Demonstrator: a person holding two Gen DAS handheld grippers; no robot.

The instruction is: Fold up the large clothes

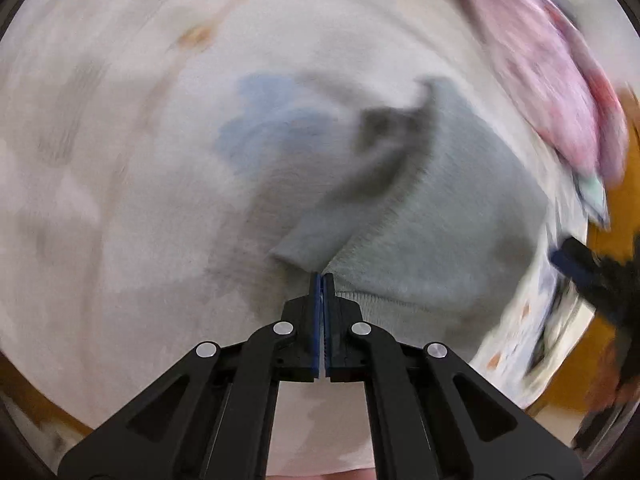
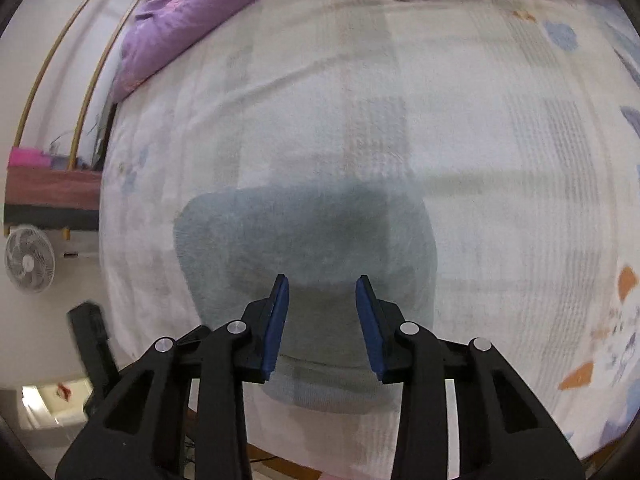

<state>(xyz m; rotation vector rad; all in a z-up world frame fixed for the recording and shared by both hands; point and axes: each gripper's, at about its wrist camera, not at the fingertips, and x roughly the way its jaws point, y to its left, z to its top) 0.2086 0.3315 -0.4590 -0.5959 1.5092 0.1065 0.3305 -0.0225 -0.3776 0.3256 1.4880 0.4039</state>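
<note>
Left tongs (image 1: 322,276), pointing steeply down, appear clamped on the grey sweater's (image 1: 432,216) ribbed edge through blur; right tongs (image 2: 322,280) hang apart above it on the bed (image 2: 500,140).

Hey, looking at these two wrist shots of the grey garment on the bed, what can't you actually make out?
- Left wrist view: motion blur smears the grey garment and the bedsheet print.
- Same view: whether the shut left gripper pinches the ribbed hem; the fingertips hide it.
- Same view: the right gripper is cut off by the edge.
- Right wrist view: the garment's near edge hides behind the open right gripper, and its type is unclear.
</note>
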